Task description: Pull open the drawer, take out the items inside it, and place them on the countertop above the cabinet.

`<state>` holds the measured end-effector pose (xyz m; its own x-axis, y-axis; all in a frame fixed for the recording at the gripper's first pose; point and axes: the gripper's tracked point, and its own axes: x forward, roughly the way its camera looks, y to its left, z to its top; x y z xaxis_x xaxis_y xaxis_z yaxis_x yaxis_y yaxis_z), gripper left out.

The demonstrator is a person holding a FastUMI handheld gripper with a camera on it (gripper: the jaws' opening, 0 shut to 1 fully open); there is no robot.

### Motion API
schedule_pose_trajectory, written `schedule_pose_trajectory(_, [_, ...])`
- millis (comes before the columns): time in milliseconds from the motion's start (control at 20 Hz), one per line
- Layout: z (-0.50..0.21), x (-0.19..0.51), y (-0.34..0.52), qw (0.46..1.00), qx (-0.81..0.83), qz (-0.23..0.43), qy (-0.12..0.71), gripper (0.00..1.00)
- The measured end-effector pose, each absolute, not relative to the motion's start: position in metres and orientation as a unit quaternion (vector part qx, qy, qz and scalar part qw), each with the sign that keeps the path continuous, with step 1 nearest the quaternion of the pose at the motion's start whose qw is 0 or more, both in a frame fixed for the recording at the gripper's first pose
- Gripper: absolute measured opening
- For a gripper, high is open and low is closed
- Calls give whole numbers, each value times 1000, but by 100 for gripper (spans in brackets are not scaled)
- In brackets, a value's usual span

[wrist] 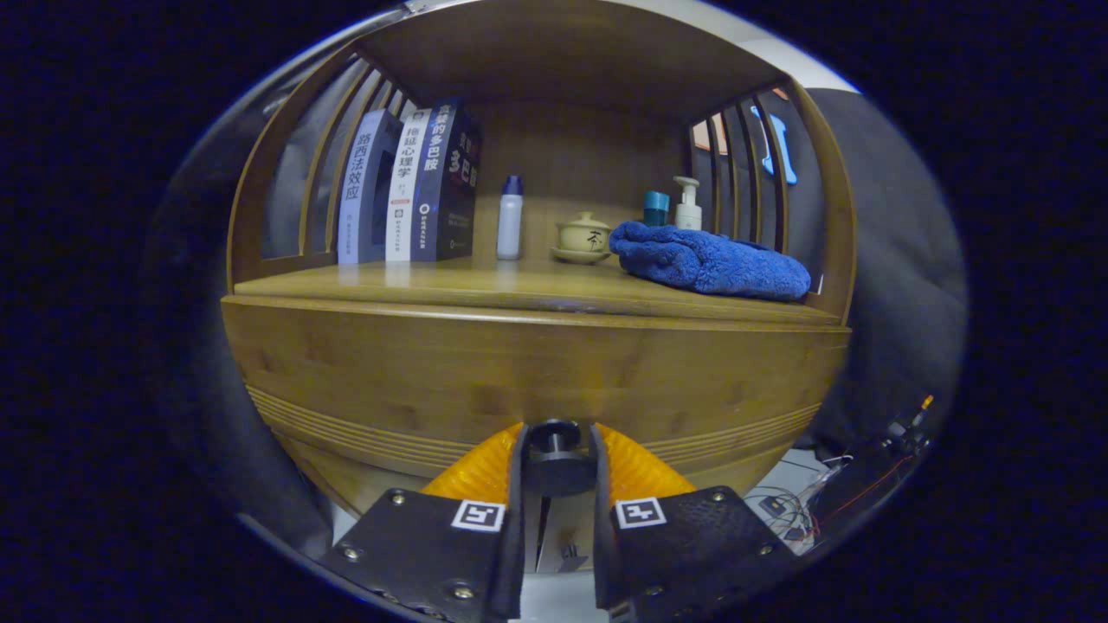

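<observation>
The gripper (556, 467) clamped the round dark drawer knob (555, 450); pulling off-axis could have slipped it from the wooden drawer front (519, 372).

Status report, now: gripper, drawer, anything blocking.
Gripper shut on drawer knob. Drawer closed. Countertop crowded: books, bottles, blue towel.

The dark round drawer knob (555, 446) sits between the fingers (517, 484). Above it on the wooden worktop (433, 285), three upright books (407, 186) stand left, a folded blue towel (710, 260) lies right, and a white blue-capped bottle (510, 218) and a lidded ceramic cup (582, 237) stand between.
</observation>
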<state>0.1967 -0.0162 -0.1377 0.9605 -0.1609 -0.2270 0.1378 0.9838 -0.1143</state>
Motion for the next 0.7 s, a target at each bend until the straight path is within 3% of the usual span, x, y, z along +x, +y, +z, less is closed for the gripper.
schedule_pose_trajectory(700, [-137, 109, -13, 988, -30, -80, 125, 32])
